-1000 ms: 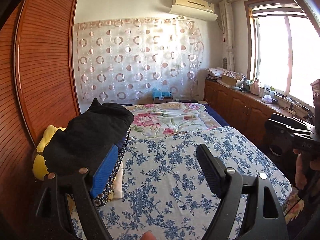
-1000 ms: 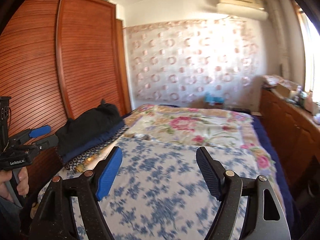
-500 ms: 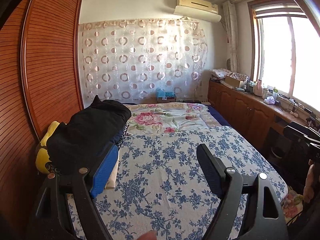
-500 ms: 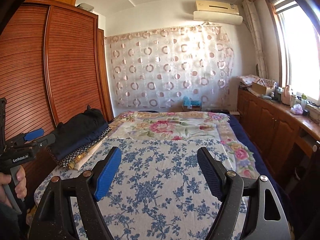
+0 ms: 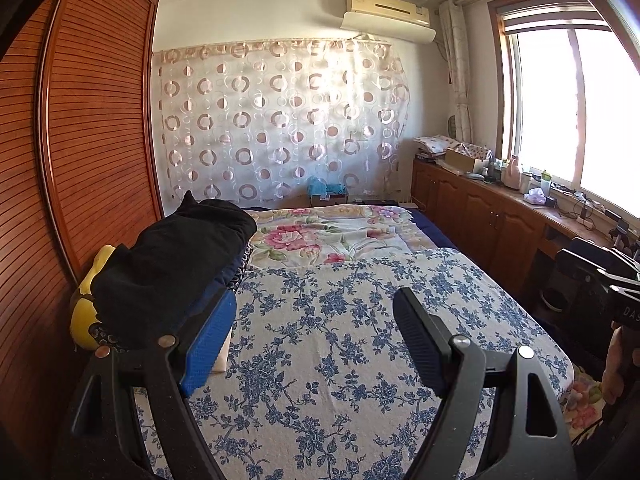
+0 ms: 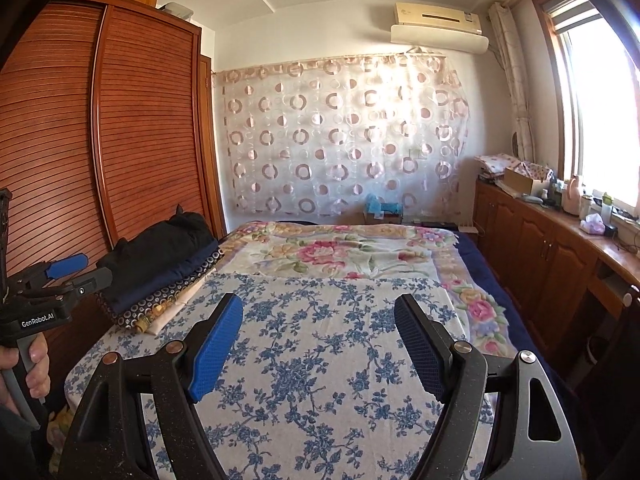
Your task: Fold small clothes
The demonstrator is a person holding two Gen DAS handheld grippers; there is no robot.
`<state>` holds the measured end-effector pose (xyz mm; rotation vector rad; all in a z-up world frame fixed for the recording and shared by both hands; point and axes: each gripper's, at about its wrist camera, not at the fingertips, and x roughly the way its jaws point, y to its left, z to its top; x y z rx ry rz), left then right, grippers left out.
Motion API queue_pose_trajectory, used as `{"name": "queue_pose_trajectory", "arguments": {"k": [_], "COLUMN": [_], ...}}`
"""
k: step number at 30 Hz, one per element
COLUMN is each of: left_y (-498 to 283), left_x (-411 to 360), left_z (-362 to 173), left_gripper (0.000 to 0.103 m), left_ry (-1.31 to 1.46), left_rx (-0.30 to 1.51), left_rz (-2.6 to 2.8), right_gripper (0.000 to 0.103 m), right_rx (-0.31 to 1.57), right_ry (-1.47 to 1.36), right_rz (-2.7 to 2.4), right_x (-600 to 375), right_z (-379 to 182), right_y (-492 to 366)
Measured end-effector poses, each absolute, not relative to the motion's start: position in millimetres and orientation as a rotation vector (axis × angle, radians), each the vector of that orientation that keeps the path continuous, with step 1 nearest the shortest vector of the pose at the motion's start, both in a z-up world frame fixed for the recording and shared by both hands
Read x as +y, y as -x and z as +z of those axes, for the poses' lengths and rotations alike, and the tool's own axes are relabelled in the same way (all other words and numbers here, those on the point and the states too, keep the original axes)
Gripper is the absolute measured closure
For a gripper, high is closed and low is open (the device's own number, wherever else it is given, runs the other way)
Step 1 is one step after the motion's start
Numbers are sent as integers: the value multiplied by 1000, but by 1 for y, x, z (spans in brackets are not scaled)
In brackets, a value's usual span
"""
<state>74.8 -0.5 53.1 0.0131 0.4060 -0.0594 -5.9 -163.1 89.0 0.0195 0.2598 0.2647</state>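
Both the left gripper and right gripper gape empty over the blue-flowered bedspread, presumably poised to fetch from the stacked dark folded clothes at ten o'clock.

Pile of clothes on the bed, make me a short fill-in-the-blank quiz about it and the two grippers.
1. The top garment on the pile of clothes is coloured ____.
2. The pile sits on the bed's ____ side in both views, by the wooden wardrobe.
3. The left gripper and right gripper both have jaws that are ____, holding nothing.

Missing words: black; left; open
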Motion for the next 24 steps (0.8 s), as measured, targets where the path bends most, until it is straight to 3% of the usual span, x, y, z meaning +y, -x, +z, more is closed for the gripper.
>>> {"name": "queue_pose_trajectory", "arguments": {"k": [24], "left_y": [-65], "left_x": [-9], "left_z": [60], "left_gripper": [22], "left_ry": [-14], "left_rx": [384], "left_rz": [-66], "right_gripper": [23], "right_rx": [244], "right_ry": [-12], "right_rz": [285], "right_x": [-183], "right_z": [79], "right_y": [-3]}}
